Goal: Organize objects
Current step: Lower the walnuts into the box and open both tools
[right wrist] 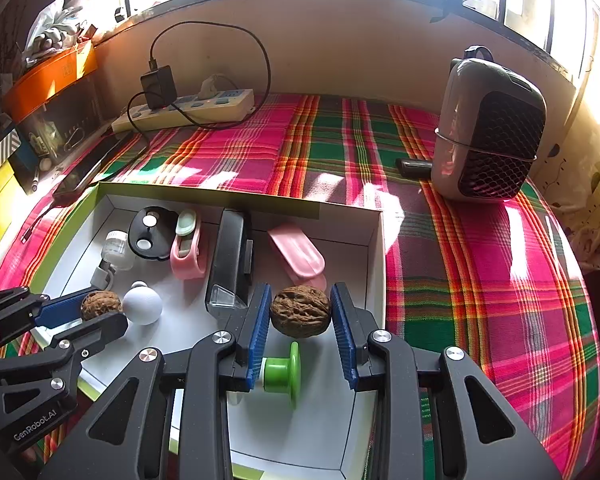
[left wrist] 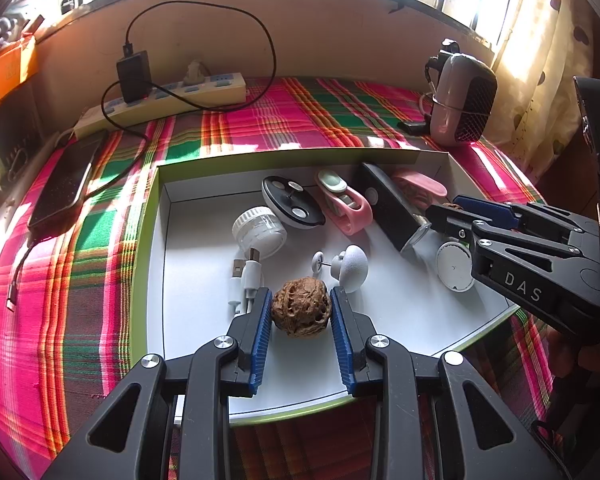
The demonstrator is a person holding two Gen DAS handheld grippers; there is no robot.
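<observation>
Walnuts — one (left wrist: 300,312) clamped in the left gripper (left wrist: 300,312), one (right wrist: 300,311) in the right gripper (right wrist: 300,312) — are round and hard, so either could squirt free into the crowded box (left wrist: 162,280).

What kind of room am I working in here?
Probably a home, at a window-side table: a plaid cloth, a power strip with a charger plugged in, and a small heater.

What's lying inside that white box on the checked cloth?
Inside the white box: a black disc, a pink clip, a white jar, a white knob, a charging cable. Whatever lies under both hand-held grippers' arms is hidden.
</observation>
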